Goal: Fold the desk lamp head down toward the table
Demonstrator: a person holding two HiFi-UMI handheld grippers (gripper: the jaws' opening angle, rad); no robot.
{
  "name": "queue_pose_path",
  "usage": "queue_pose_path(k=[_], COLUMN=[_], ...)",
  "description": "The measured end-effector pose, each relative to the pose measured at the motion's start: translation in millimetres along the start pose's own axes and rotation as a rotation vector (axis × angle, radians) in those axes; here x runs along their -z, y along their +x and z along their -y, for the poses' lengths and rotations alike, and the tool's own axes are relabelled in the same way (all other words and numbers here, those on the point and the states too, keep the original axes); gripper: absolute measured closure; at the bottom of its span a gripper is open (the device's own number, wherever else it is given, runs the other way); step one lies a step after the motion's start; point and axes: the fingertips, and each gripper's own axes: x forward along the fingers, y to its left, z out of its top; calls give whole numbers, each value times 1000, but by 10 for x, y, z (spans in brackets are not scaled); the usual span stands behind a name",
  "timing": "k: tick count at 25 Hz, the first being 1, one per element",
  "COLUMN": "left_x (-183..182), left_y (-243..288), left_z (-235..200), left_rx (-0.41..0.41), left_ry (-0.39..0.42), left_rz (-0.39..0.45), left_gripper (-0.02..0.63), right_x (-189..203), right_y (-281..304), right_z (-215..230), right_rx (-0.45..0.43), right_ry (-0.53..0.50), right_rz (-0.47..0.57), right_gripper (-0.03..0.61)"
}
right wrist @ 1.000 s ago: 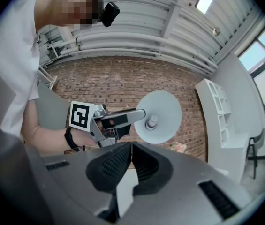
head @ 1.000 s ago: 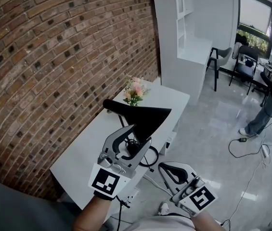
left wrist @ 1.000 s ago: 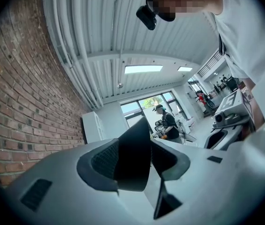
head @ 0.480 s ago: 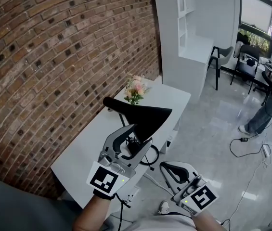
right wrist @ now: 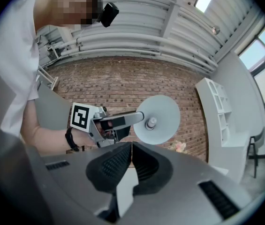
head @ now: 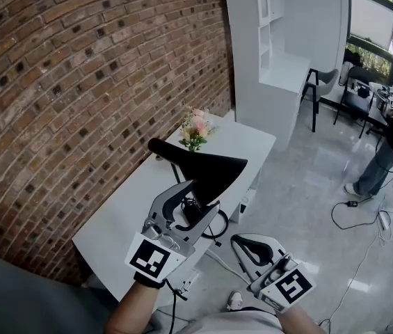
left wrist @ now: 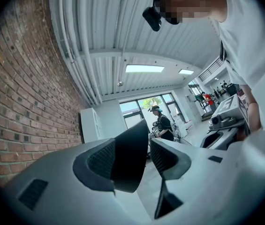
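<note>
we see the black lamp head (head: 206,167) over the near right edge of the white table (head: 123,214). its near rim sits between the opening jaws of the left gripper (head: 203,195), with a gap at one pad. that gripper points away from us, about level. the right gripper (head: 236,242), nearer and right, has its jaws together on nothing. only its view shows the lamp head's pale inside.

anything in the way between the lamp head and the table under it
Nothing visible blocks it. Under the lamp head are only the table and a dark cable loop; the flowers stand farther along. The left gripper, jaws opening, has the head's rim between them.
</note>
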Motion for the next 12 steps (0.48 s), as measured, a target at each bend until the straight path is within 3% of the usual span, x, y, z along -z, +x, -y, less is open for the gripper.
queue_pose_path(k=[12], left_x=[64], left_y=[-8], left_z=[42], left_rx=[-13], left_ry=[-20], left_rz=[-9], left_gripper=[388], right_x=[16], right_y=[-60], right_z=[24], right_rx=[-4], right_ry=[0], right_rz=[-5], right_gripper=[560])
